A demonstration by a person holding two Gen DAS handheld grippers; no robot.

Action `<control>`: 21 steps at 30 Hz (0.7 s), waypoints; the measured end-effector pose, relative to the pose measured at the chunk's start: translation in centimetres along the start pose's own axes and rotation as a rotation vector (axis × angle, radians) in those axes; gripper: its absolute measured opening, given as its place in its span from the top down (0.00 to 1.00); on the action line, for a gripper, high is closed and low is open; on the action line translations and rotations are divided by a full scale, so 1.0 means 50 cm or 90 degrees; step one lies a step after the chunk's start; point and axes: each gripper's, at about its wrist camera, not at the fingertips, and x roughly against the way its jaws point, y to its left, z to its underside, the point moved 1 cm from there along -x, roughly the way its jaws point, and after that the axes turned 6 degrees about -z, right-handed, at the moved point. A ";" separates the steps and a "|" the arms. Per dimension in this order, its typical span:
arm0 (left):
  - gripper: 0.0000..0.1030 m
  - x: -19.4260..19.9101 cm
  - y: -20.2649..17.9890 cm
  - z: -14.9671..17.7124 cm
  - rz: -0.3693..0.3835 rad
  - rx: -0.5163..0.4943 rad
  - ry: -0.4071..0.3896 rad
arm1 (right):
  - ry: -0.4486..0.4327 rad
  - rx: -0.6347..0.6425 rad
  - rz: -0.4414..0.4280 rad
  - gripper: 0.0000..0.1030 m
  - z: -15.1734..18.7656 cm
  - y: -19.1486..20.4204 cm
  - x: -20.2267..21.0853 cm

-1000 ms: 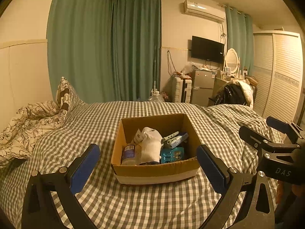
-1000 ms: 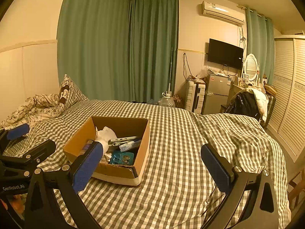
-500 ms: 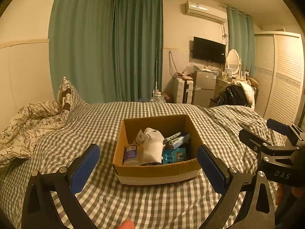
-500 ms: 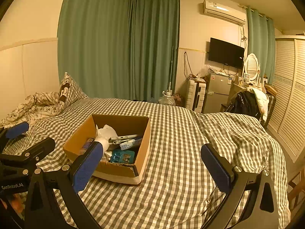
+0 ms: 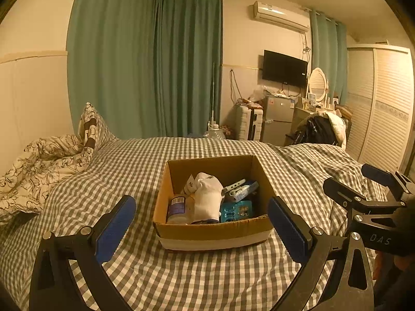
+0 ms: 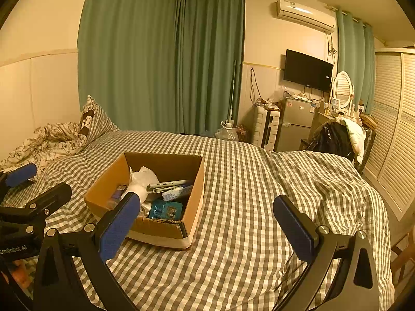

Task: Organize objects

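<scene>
Box (image 5: 212,229) sits mid-bed (image 5: 135,160), already holding sock (image 5: 208,199), bottle (image 5: 177,207), blue packet (image 5: 236,210). Your left tongs (image 5: 202,223) and right tongs (image 6: 205,223) gape wide, empty. Nothing loose visible; task looks nearly done.

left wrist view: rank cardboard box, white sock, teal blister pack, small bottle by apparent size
1. cardboard box, clearly the largest.
2. white sock.
3-4. teal blister pack and small bottle look about alike; both are partly hidden, so I won't rank them.
</scene>
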 end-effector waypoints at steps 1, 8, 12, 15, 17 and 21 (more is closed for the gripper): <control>0.00 0.000 -0.001 0.000 0.000 -0.001 0.000 | 0.000 0.000 0.000 0.00 0.001 0.000 0.000; 0.00 0.000 -0.003 0.001 -0.001 -0.002 0.001 | 0.001 0.000 0.000 0.00 0.000 0.000 -0.001; 0.00 -0.001 -0.004 0.003 -0.002 -0.002 0.002 | 0.001 0.000 0.000 0.00 0.000 0.000 -0.001; 0.00 -0.002 -0.004 0.005 -0.003 -0.003 0.003 | 0.001 0.000 0.000 0.00 0.000 0.000 0.000; 0.00 -0.002 -0.004 0.005 -0.002 -0.003 0.004 | 0.001 0.000 0.001 0.00 -0.001 0.000 0.000; 0.00 -0.004 -0.002 0.007 -0.004 -0.002 0.007 | 0.001 0.000 0.000 0.00 0.000 0.000 -0.001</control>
